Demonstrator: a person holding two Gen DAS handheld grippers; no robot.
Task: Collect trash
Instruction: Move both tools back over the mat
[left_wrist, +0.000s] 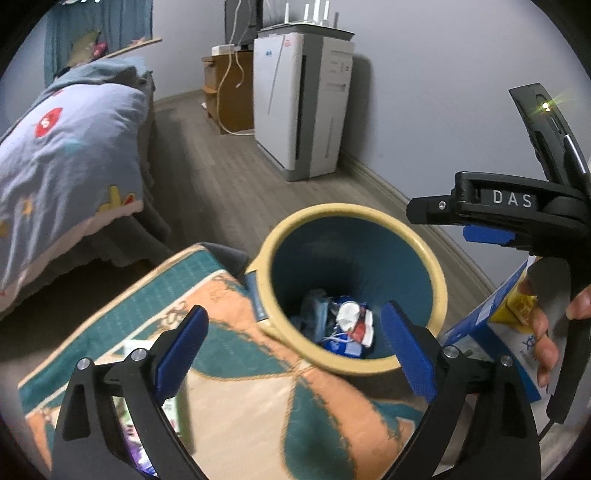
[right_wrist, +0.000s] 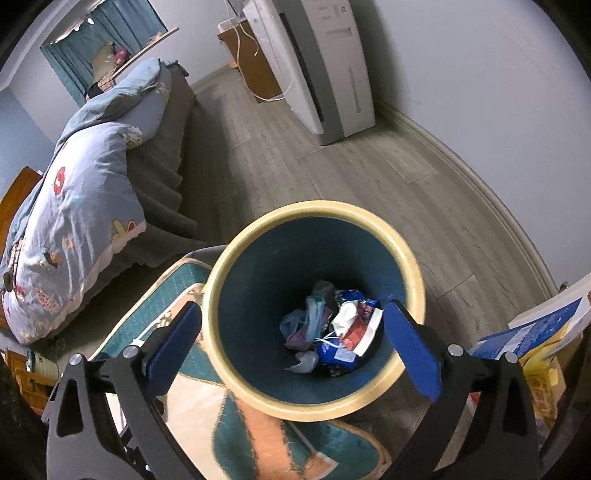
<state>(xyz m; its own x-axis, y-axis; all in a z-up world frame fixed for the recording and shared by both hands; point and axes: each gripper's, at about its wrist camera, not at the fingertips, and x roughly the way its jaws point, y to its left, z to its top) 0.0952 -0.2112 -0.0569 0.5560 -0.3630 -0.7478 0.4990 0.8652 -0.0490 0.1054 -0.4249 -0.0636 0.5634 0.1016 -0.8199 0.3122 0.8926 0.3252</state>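
A grey wood-plank floor (right_wrist: 354, 173) carries everything here. On it lies a patterned rug (right_wrist: 280, 439) in teal and orange, and a waste bin (right_wrist: 413, 258) with a cream rim stands at the rug's far edge. A bed (right_wrist: 162, 177) with a grey skirt stands to the left. By the far wall stand a white appliance (right_wrist: 332, 74) and a small wooden cabinet (left_wrist: 229, 88).

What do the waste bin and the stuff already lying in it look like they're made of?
The waste bin looks like moulded plastic: a smooth cream rim with a soft sheen and a matte teal inner wall. The trash at the bottom seems mostly thin printed plastic wrappers, blue and red and glossy where creased, plus a crumpled white piece that could be tissue or paper; the pictures are too small to tell which.
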